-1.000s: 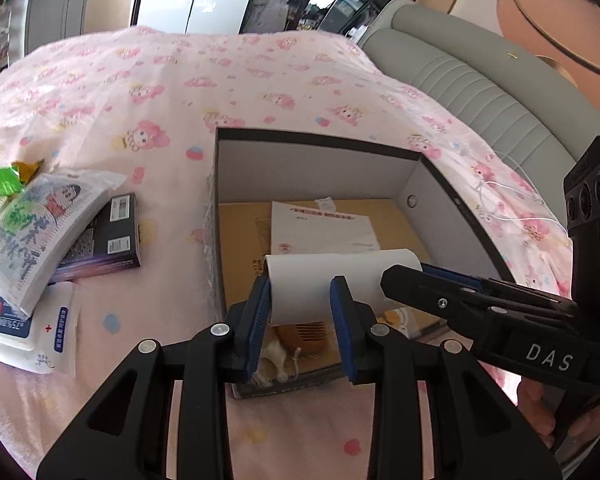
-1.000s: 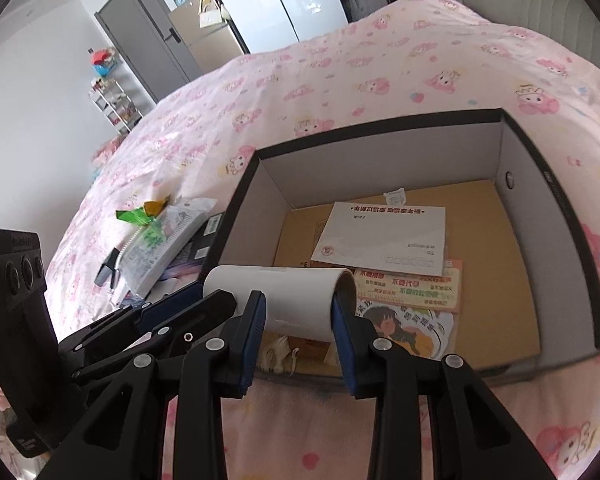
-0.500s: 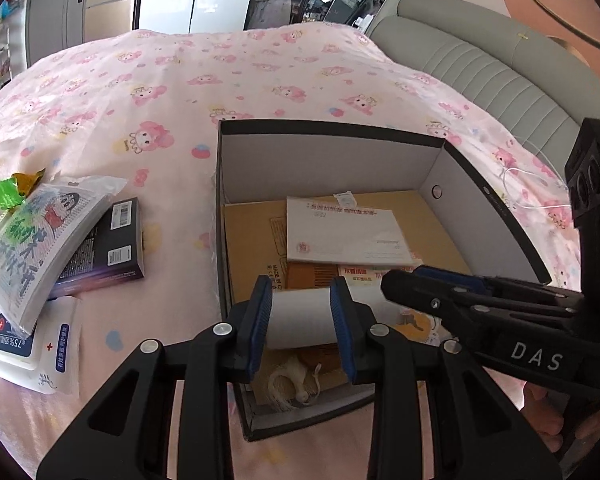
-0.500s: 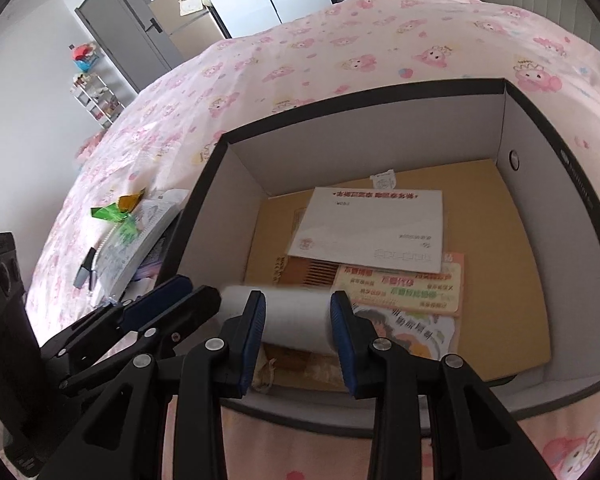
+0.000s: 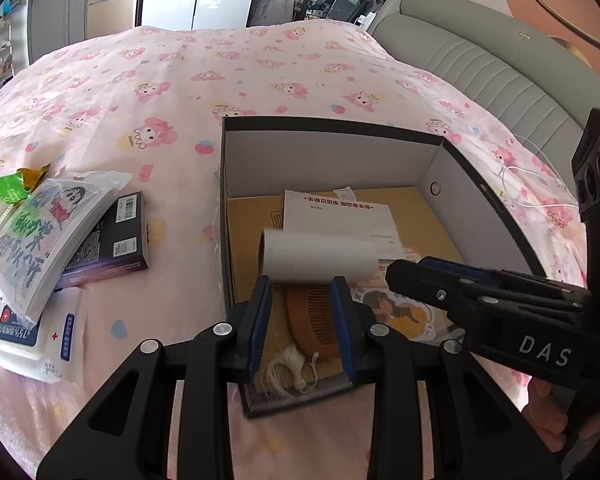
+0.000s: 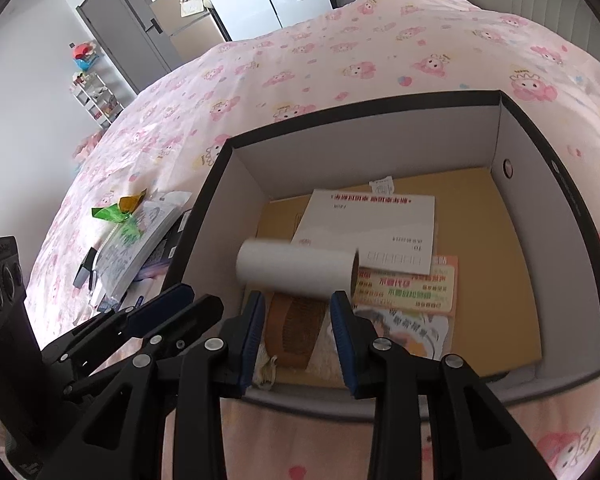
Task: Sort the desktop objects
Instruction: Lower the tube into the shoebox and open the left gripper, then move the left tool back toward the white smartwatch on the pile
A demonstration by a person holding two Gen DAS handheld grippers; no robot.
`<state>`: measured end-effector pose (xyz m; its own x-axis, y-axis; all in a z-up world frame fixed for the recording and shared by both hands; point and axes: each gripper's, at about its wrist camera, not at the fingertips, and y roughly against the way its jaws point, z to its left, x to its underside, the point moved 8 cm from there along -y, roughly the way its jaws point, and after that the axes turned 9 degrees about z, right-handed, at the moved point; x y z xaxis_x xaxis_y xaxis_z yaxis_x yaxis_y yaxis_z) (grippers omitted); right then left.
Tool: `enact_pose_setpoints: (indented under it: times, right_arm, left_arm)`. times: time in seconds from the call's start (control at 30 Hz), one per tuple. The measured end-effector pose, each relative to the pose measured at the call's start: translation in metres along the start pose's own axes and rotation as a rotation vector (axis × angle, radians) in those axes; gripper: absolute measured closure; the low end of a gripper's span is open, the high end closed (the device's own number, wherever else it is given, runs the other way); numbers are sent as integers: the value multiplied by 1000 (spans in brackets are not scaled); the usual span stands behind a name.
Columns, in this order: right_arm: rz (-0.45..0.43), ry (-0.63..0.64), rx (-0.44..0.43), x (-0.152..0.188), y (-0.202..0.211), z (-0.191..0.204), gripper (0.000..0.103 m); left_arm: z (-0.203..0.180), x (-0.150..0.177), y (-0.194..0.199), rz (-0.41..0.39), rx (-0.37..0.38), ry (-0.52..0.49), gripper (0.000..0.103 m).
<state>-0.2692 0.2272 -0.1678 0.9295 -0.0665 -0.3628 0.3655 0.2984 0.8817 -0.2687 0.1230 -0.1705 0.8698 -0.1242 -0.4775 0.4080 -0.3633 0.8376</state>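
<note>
The pink bed (image 5: 260, 80) carries the big open box (image 6: 556, 208), and inside its near-left part sits the white paper roll (image 6: 296, 270), lying on its side just beyond both claws, over a wooden comb (image 6: 294, 330). The left claw (image 5: 302, 320) and right claw (image 6: 298, 330) both stand apart, gripping nothing. That roll looks light, smooth and crushable, so I'd pinch it gently across its middle, not at the hollow ends.

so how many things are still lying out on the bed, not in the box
4 that I can see, all left of the box: a green wrapper, a cartoon-print packet, a dark box beneath it, and a wipes pack. More may be hidden underneath.
</note>
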Motion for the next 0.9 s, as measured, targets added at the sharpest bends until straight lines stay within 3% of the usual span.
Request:
enact_pose_setpoints:
  times: [0.47,0.9]
  right_arm:
    - [-39,44,-13,50,35,44,73]
    - [-86,120,32,88,57,100,73]
  left_arm:
    - [9,52,65,-37,-11,-4,73]
    - [31,87,122,-91,-105,12,72]
